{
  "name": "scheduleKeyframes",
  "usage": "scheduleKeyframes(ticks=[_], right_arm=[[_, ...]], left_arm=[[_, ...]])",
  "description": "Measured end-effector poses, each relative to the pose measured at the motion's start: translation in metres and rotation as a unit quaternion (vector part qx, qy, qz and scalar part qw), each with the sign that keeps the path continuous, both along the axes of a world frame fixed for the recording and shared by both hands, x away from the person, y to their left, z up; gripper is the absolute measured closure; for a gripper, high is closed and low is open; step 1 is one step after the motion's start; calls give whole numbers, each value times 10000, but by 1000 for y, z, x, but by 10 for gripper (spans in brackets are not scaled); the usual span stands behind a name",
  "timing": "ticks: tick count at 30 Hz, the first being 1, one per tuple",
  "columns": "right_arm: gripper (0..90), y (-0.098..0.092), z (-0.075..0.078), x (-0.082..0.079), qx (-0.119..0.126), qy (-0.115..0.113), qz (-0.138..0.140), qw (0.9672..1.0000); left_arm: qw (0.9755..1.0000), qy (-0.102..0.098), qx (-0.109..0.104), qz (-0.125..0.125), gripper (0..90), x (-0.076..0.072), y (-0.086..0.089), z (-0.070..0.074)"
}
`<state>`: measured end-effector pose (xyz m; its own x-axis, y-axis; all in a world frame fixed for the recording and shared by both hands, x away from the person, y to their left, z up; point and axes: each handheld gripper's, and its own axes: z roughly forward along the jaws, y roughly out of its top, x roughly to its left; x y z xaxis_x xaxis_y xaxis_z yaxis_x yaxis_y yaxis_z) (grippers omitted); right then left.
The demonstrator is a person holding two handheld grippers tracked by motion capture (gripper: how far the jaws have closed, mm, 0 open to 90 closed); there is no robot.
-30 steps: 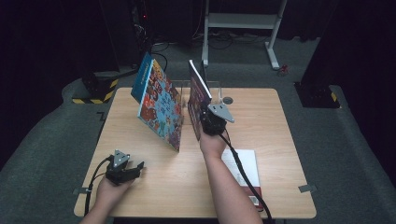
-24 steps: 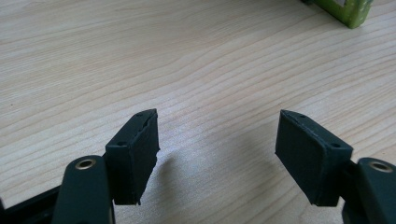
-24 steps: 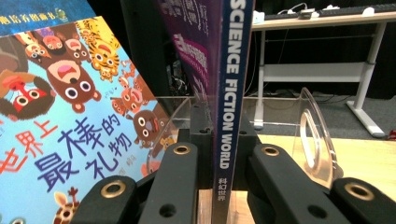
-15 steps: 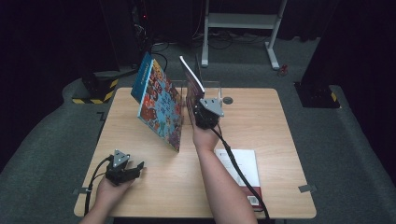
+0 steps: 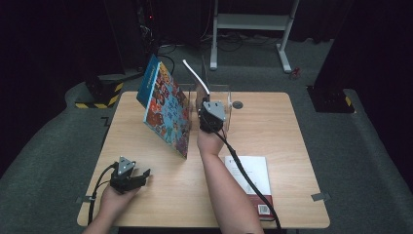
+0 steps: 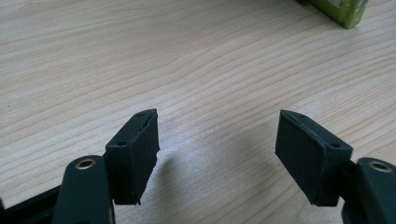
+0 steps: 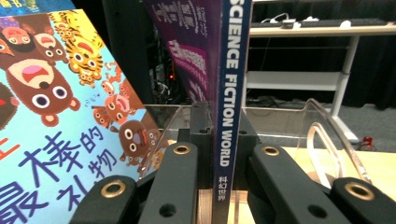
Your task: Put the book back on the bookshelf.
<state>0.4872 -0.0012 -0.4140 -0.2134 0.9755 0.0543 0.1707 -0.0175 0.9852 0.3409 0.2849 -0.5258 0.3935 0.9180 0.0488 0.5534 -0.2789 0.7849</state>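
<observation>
my right tool (image 7: 219, 186) is clamped on the spine of the science fiction world magazine (image 7: 232, 84), holding it upright over the clear rack (image 5: 221, 95) at the back of the bench (image 5: 292, 126), just beside the leaning picture book (image 5: 168, 109). my left tool (image 6: 217, 154) rests released near the front edge, nothing between its pads.

A dim studio room around a pale wooden surface (image 5: 272, 126).

The surface stood on a grey carpeted floor (image 5: 350, 146), ringed by black curtains (image 5: 48, 44) that swallowed most of the light. Behind it a white metal-framed desk (image 5: 253, 22) stood over loose cables (image 5: 168, 48), and yellow-and-black hazard-striped blocks (image 5: 104, 92) lay at the carpet's back corners.
</observation>
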Motion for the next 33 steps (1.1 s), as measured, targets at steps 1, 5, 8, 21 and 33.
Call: scheduleKeyframes(ticks=[1,5,8,21,33], right_arm=[[843,0,0,0,-23,2,-8,10000],[842,2,-1,1,-45,-25,-32,10000],[837,3,-1,1,40,5,44,10000],[771,10,3,-1,378,232,529,9976],[663,12,7,-6,504,288,952,9938]], left_arm=[[10000,-3,-1,0,305,0,0,0],[10000,-9,0,5,304,0,0,0],[10000,-11,0,7,305,0,0,0],[10000,-3,17,23,305,0,-1,0],[10000,9,24,28,305,0,-1,0]])
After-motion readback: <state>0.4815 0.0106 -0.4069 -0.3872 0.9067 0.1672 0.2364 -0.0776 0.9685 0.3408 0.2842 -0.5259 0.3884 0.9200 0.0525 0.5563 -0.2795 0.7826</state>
